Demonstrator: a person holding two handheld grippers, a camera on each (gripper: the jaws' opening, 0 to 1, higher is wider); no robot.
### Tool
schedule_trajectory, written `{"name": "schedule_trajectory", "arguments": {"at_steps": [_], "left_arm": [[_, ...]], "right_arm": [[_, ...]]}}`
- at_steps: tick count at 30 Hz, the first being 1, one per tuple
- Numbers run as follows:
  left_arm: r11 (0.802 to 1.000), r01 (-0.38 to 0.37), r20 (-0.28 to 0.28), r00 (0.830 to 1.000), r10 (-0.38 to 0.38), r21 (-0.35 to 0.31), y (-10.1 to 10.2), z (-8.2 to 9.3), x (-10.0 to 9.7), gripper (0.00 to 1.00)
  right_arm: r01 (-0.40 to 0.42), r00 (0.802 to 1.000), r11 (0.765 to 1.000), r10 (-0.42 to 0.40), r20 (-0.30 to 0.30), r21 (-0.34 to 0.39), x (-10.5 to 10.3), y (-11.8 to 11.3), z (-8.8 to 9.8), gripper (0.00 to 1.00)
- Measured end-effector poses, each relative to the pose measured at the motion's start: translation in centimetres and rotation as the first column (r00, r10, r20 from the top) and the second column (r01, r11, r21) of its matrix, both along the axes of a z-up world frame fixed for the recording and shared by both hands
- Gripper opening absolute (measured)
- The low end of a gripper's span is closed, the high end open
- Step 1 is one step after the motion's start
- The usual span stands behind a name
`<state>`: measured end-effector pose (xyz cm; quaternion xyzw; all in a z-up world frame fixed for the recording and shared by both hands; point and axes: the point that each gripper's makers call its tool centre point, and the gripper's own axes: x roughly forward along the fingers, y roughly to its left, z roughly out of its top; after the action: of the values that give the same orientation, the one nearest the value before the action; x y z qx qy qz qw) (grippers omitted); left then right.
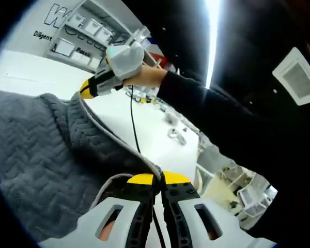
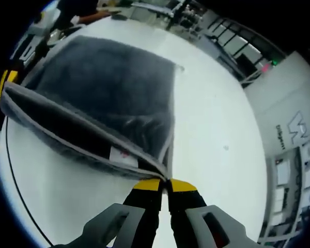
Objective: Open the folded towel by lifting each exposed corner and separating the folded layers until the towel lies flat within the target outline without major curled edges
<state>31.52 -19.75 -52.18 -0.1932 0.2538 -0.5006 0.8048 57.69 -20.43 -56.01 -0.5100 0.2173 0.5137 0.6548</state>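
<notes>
Left gripper view: my left gripper (image 1: 157, 187) is clenched on the grey towel (image 1: 36, 155) at its pale hem, lifted off the tabletop (image 1: 144, 121); my right gripper (image 1: 90, 88) pinches the far corner.
Right gripper view: my right gripper (image 2: 165, 187) grips a towel (image 2: 113, 98) corner, layers parting.
Handling: soft, limp, light; I'd hold corners.

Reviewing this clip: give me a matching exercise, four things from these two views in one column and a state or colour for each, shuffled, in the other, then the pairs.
Things:
1. left hand-held gripper
2. right hand-held gripper
3. towel
4. table

States or colours:
A. white, bare surface under the cloth
B. dark grey, lifted, pale edging along its border
C. shut on a towel edge, with the other gripper gripping farther along
D. shut on a towel corner, a small label just beyond its tips

Pairs: 1-C, 2-D, 3-B, 4-A
</notes>
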Motion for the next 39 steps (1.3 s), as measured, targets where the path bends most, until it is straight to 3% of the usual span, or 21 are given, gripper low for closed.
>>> {"name": "schedule_trajectory", "arguments": {"at_steps": [21, 39], "left_arm": [[1.0, -0.009, -0.007, 1.0, 0.009, 0.006, -2.0, -1.3, 0.2, 0.03], [0.998, 0.001, 0.008, 1.0, -0.001, 0.066, -2.6, -2.5, -0.4, 0.03]], "right_arm": [[0.006, 0.999, 1.0, -0.006, 0.037, 0.005, 0.3, -1.6, -1.3, 0.01], [0.043, 0.998, 0.999, -0.044, 0.036, 0.027, -0.1, -3.0, -2.6, 0.01]]}}
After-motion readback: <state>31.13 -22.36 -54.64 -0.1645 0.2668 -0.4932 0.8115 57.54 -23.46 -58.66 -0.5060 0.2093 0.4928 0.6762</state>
